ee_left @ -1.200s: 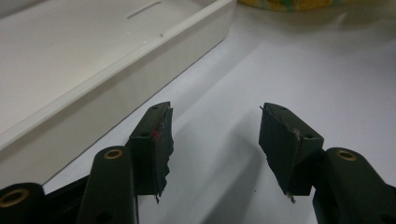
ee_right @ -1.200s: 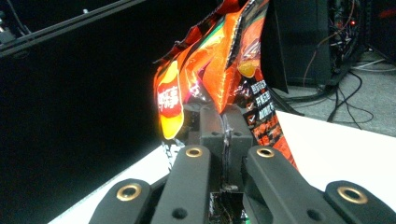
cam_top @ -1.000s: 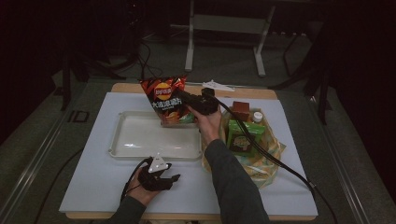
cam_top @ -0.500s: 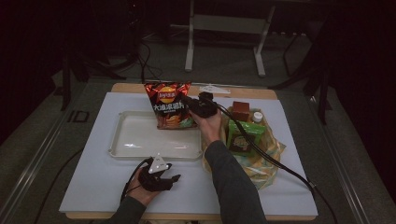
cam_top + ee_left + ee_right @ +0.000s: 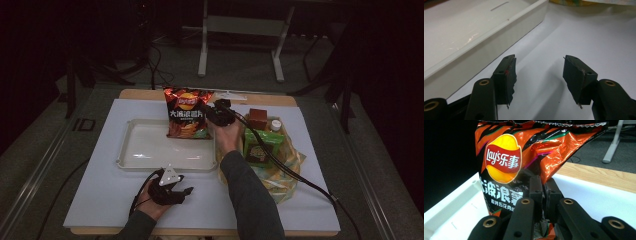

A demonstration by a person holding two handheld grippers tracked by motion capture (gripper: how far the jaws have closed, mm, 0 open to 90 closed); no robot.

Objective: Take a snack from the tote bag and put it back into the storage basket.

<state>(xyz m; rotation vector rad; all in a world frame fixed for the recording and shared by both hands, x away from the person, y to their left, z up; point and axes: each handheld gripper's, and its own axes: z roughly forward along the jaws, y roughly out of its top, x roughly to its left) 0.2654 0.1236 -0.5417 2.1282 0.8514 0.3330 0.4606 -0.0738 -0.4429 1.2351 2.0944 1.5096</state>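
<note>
**Right gripper pinching chip bag over tray; left gripper idle, jaws apart**

Near edge, lower centre of the high view: left gripper (image 5: pixel 167 189) sits on the white table cover (image 5: pixel 100 200), held in the person's left hand (image 5: pixel 150 202). Grey three-cornered plate on top, cable looping off its left side. In the left gripper view the jaws stand apart with nothing between them, only bare white surface. Pads look chewed up at the edges. White tray (image 5: pixel 484 45) wall runs diagonally across the upper left of that view, just beside the left jaw.

Mid frame in the high view: tray (image 5: pixel 145 162) lies flat, left of centre. The right forearm comes up from the bottom, sleeve dark, right hand (image 5: pixel 227 137) at the tray's right rim.

Right gripper (image 5: pixel 212 114), centre of the high view: jaws have just been opening slightly, but in the right gripper view the pads are nearly together and clamped on the right edge of the chip bag (image 5: pixel 506 162). Foil visibly bunched between them.

Chip bag (image 5: pixel 186 112): upright, orange and black, bottom resting in the tray's far right corner, top edge reaching above the tray's far rim.

Right of the hand: yellow-green patterned cloth (image 5: pixel 280 170) with a green box (image 5: pixel 260 147), a brown box (image 5: pixel 258 118) and a white-capped bottle (image 5: pixel 276 125) on it.

Far: wooden table edge (image 5: pixel 260 99), then a metal stand (image 5: pixel 240 30) on dark floor.
</note>
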